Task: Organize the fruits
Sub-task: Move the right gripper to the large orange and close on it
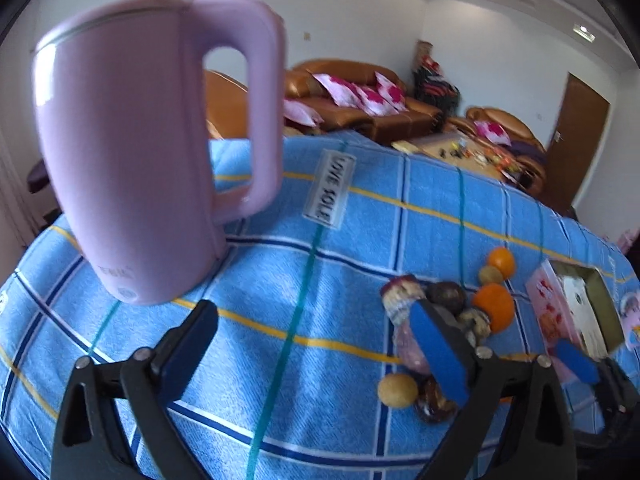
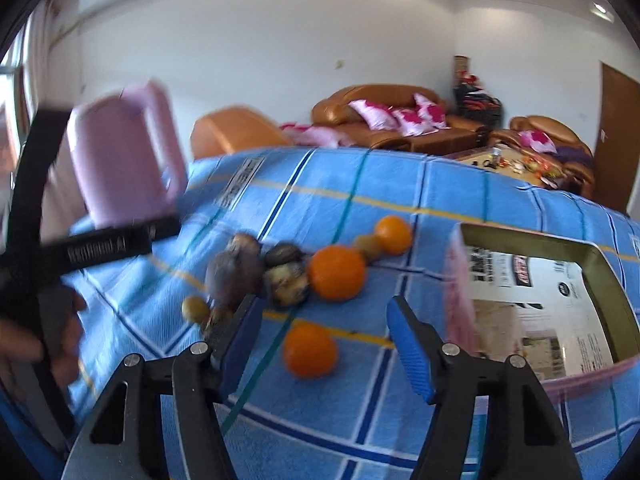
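A cluster of fruit lies on the blue checked cloth (image 2: pixel 360 392): three oranges (image 2: pixel 337 272) (image 2: pixel 394 234) (image 2: pixel 310 350), dark wrinkled fruits (image 2: pixel 284 254), a purple fruit (image 2: pixel 234 276) and small yellow-green ones (image 2: pixel 368 246). My right gripper (image 2: pixel 322 308) is open just above the cloth. The nearest orange sits in the gap between its blue pads (image 2: pixel 412 356), which stand clear of it. My left gripper (image 1: pixel 312 308) is open over bare cloth, left of the same fruit cluster (image 1: pixel 494 306). A yellow fruit (image 1: pixel 397 390) lies beside its right finger.
A tall pink kettle (image 1: pixel 132 152) stands on the cloth at the far left. An open pink box (image 2: pixel 528 240) lined with printed paper sits right of the fruit. A hand (image 2: pixel 60 340) holds the left gripper's black body. Sofas and a low table stand beyond.
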`<state>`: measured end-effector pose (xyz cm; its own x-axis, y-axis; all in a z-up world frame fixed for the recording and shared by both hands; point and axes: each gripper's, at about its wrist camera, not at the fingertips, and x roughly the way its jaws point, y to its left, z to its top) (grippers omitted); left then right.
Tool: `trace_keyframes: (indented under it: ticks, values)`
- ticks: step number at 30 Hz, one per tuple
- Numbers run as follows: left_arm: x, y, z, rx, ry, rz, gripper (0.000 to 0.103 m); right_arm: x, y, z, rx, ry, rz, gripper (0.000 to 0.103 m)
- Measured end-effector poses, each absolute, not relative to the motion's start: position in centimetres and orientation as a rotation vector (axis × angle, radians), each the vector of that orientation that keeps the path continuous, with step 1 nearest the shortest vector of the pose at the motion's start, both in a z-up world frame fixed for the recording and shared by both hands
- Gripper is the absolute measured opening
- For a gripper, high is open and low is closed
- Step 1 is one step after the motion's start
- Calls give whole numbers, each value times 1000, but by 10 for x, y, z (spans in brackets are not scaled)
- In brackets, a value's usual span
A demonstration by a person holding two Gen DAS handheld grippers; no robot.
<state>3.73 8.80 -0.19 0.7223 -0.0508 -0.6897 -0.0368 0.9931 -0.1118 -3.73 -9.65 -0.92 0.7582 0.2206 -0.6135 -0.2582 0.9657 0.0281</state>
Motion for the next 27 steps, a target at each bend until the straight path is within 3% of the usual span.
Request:
trace_keyframes:
  ticks: [8, 10, 11, 13, 15, 20, 23, 27]
  values:
    - [31, 71, 4, -15, 769, -106, 93, -17, -90, -28, -87, 819, 265, 67]
    - [28, 67, 5, 7, 766, -139, 93, -14, -91, -32, -81, 858, 272, 60]
    - [27, 67, 5, 17, 767, -153, 93, -13, -93, -33, -74, 873, 276, 49]
    - [26, 64, 4, 38, 780, -191, 91, -14, -94, -34, -72, 869, 272, 40]
    - [26, 61, 1, 48, 808, -245, 84, -17, -94, -33, -88, 866, 269, 35]
    - [16, 47, -8, 86, 854, -429, 51, -24, -106, -23, -57, 823, 252, 35]
    - [7, 32, -10, 109, 855, -516, 39, -26, -119, -12, -6, 769, 232, 35]
    - [4, 15, -14, 124, 872, -579, 36, -29, -137, 4, 50, 694, 186, 35]
